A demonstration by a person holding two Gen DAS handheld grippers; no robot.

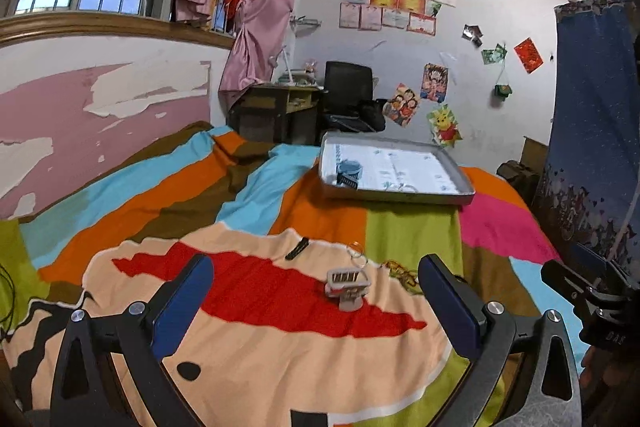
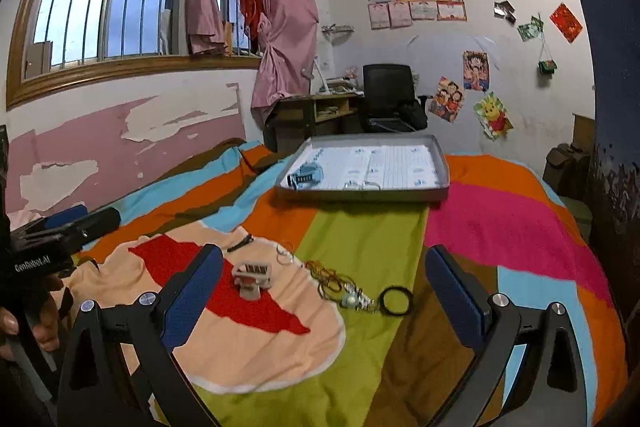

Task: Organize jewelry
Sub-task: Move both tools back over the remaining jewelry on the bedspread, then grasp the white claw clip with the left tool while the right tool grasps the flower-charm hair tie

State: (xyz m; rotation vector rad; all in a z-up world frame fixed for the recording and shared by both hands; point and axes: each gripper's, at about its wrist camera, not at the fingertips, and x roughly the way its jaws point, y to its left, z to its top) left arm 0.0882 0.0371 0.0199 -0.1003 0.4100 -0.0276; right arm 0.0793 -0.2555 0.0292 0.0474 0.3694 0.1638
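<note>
Currently we are holding both grippers wide open and empty; the grey plastic claw hair clip (image 1: 347, 287) is lying centre-frame, nearer the left gripper (image 1: 316, 301) than the right gripper (image 2: 324, 291).

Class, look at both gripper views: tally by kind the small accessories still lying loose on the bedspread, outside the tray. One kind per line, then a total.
Claw hair clip: 1
Black slide hair clip: 1
Black hair tie ring: 1
Clear rings: 1 cluster
Tangle of bands and beaded charm: 1, too tangled to separate
Total: 5
</note>
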